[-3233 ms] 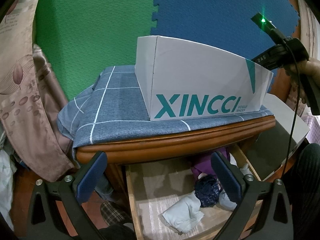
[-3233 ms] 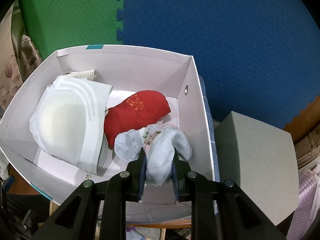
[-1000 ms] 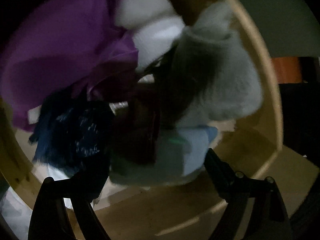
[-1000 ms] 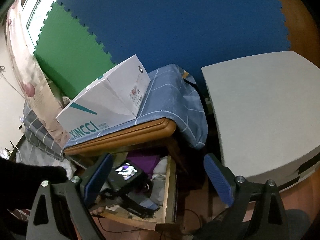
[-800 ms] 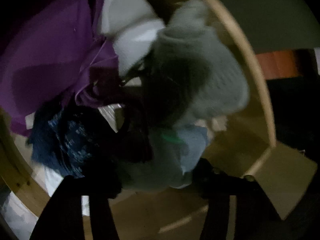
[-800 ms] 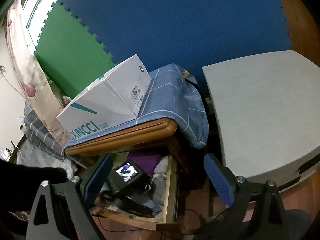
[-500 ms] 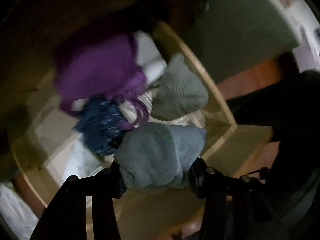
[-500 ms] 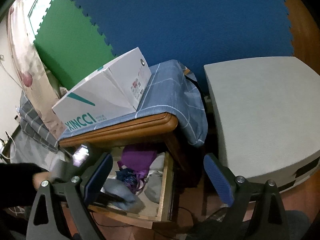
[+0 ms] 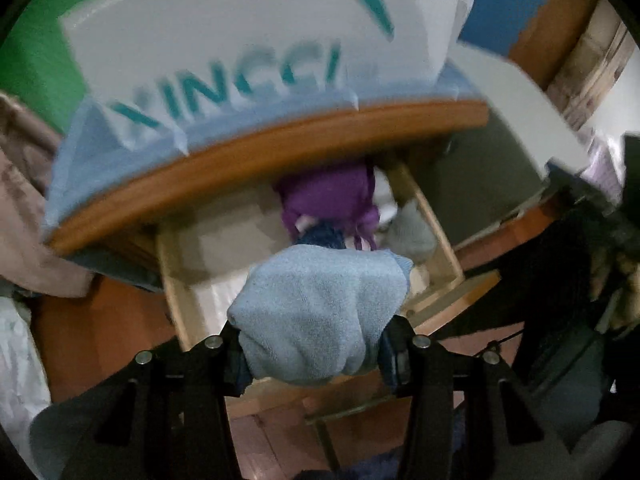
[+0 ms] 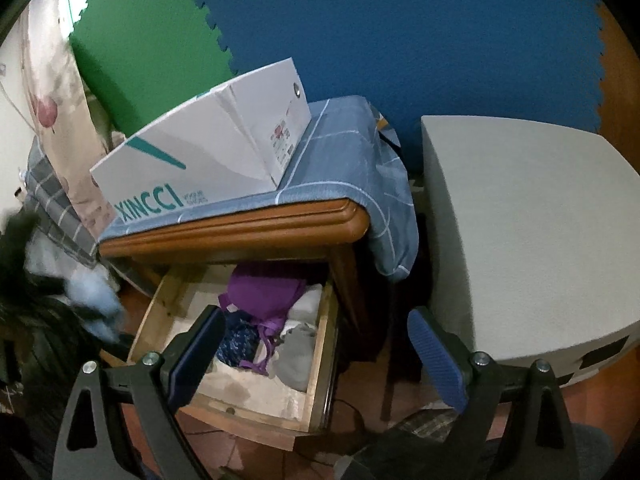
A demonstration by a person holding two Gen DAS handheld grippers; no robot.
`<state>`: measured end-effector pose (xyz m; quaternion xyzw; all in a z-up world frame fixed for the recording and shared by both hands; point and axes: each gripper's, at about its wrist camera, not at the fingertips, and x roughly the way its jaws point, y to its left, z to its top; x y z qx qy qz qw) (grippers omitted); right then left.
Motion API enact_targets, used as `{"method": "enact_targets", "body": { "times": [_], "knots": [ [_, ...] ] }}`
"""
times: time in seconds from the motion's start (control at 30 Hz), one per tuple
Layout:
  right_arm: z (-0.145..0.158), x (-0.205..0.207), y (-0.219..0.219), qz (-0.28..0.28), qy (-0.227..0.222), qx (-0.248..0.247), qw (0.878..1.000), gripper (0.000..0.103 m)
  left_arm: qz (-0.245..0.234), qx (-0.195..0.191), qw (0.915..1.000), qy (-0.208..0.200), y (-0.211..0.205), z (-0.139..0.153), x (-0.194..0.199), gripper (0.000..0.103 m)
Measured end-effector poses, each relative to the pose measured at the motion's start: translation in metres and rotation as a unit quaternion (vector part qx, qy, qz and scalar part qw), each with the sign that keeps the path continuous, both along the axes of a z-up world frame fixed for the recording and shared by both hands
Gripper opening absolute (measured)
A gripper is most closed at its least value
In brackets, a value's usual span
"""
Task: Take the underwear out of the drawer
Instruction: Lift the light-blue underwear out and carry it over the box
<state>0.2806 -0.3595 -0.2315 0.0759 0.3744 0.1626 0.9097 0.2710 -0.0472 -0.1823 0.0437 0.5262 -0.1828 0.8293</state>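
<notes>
My left gripper (image 9: 314, 350) is shut on a light blue piece of underwear (image 9: 320, 312) and holds it up in front of the open wooden drawer (image 9: 436, 240). In the right wrist view the same bundle (image 10: 94, 296) hangs left of the drawer (image 10: 312, 376). Inside the drawer lie a purple garment (image 10: 264, 292), a dark blue patterned piece (image 10: 236, 340) and a grey piece (image 10: 294, 354). My right gripper (image 10: 316, 354) is open and empty, above and in front of the drawer.
A white XINCCI shoe box (image 10: 208, 156) stands on the blue checked cloth (image 10: 344, 160) over the wooden cabinet top (image 10: 240, 232). A grey box (image 10: 520, 232) stands to the right. Curtain and bedding (image 10: 56, 128) are to the left. Foam mats cover the wall.
My left gripper closed on the light blue underwear inside the drawer and lifted it out and back. My right gripper let go of its earlier piece into the box and stays open.
</notes>
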Motion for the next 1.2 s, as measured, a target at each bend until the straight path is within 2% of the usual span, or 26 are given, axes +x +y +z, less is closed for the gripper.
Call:
{"method": "enact_targets", "body": {
  "times": [0.13, 0.3, 0.4, 0.43, 0.53, 0.67, 0.8, 1.2],
  "knots": [
    [-0.001, 0.000, 0.005, 0.006, 0.004, -0.013, 1.000, 0.095, 0.008, -0.020, 0.9970, -0.074, 0.014, 0.076, -0.011, 0.045],
    [0.000, 0.000, 0.006, 0.010, 0.008, -0.016, 1.000, 0.095, 0.041, -0.051, 0.9820, -0.177, 0.039, 0.178, -0.001, 0.046],
    [0.001, -0.002, 0.007, 0.013, 0.002, -0.017, 1.000, 0.095, 0.063, -0.059, 0.9708, -0.224, 0.048, 0.225, 0.011, 0.046],
    [0.001, -0.002, 0.007, 0.012, 0.001, -0.017, 1.000, 0.095, 0.070, -0.054, 0.9701, -0.226, 0.050, 0.239, 0.015, 0.046],
    [0.001, -0.003, 0.005, 0.012, -0.001, -0.015, 1.000, 0.095, 0.089, -0.063, 0.9609, -0.255, 0.054, 0.276, 0.026, 0.046],
    [0.001, -0.003, 0.003, 0.012, -0.001, -0.011, 1.000, 0.095, 0.114, -0.094, 0.9561, -0.253, 0.049, 0.294, 0.052, 0.046],
    [0.003, -0.004, 0.004, 0.015, -0.005, -0.012, 1.000, 0.095, 0.136, -0.104, 0.9538, -0.247, 0.034, 0.293, 0.074, 0.046],
    [0.003, -0.006, 0.007, 0.028, -0.007, -0.013, 0.999, 0.095, 0.156, -0.064, 0.9625, -0.213, -0.027, 0.261, 0.143, 0.046]
  ]
}}
